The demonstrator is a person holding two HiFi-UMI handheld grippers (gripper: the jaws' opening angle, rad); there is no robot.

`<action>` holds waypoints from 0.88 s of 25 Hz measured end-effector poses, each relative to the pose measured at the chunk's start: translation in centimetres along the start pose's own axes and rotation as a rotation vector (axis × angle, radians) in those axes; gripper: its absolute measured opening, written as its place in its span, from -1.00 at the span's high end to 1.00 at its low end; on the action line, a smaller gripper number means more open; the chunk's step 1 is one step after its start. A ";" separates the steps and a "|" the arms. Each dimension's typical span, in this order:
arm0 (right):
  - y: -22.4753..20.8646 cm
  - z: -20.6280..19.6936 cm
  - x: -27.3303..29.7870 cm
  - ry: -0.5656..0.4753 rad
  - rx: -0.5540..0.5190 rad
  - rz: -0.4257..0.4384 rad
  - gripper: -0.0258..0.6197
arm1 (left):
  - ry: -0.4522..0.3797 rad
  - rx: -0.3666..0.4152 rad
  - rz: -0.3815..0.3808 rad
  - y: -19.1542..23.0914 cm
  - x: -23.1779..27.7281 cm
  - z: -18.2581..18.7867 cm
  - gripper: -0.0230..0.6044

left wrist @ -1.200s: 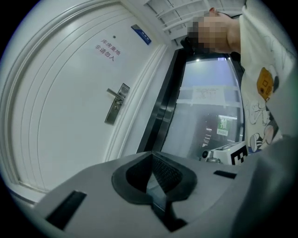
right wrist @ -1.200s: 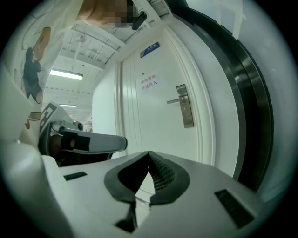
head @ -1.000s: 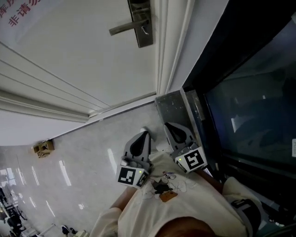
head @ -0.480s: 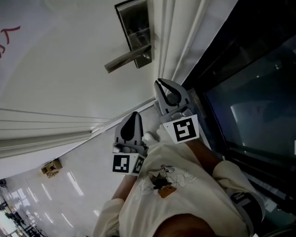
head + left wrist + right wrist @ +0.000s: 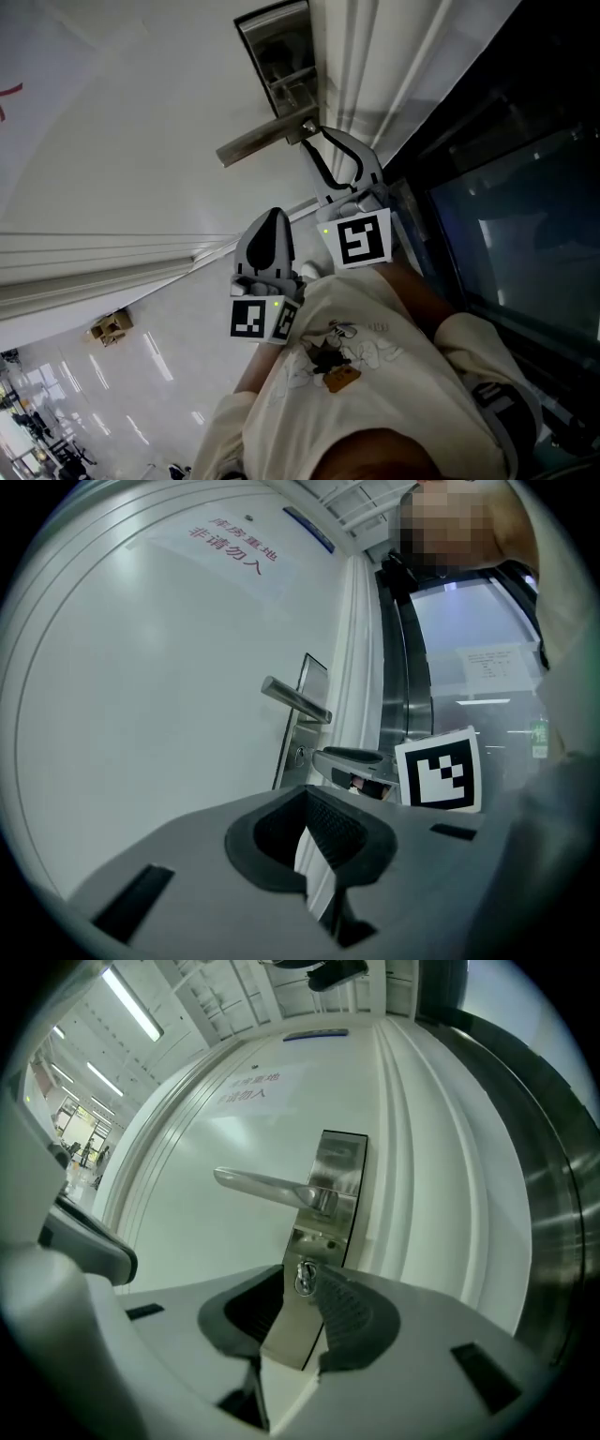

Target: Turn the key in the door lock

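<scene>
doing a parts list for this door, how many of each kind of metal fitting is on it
lever handle: 1
lock plate: 1
key: 1
total: 3

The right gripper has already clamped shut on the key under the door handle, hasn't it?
Not clamped. The right gripper has jaws that have just been opening and now stand apart. The key, under the door handle, shows in the gap at their tips, with no pad pressing on it. The right gripper view shows this.
</scene>
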State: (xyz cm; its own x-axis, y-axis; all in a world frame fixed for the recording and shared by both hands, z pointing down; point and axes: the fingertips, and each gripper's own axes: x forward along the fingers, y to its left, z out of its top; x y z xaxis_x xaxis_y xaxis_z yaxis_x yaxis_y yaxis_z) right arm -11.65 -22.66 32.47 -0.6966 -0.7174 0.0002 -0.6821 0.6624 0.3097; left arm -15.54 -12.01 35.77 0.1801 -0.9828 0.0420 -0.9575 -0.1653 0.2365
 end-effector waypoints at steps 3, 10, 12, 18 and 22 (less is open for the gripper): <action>-0.2 0.2 0.6 -0.008 -0.019 -0.005 0.58 | 0.002 0.002 0.002 0.2 0.3 0.1 0.91; -0.4 0.1 1.7 0.021 -0.099 -0.044 0.78 | 0.001 -0.007 -0.016 0.5 1.2 0.1 0.91; -0.4 0.1 1.9 0.028 -0.095 -0.044 0.85 | 0.008 -0.004 -0.025 0.5 1.4 0.0 0.91; -0.5 0.1 2.0 0.013 -0.015 -0.047 0.87 | 0.009 -0.013 -0.027 0.6 1.4 0.0 0.91; -0.7 0.1 2.0 -0.009 0.111 -0.042 0.87 | 0.015 -0.020 -0.027 0.6 1.2 -0.3 0.91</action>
State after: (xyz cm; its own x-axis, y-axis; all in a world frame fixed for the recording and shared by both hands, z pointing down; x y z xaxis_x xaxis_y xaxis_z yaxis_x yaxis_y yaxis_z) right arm -12.56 -24.57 32.15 -0.6687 -0.7432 -0.0196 -0.7308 0.6522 0.2016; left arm -15.88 -13.22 36.27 0.2090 -0.9766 0.0504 -0.9477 -0.1895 0.2569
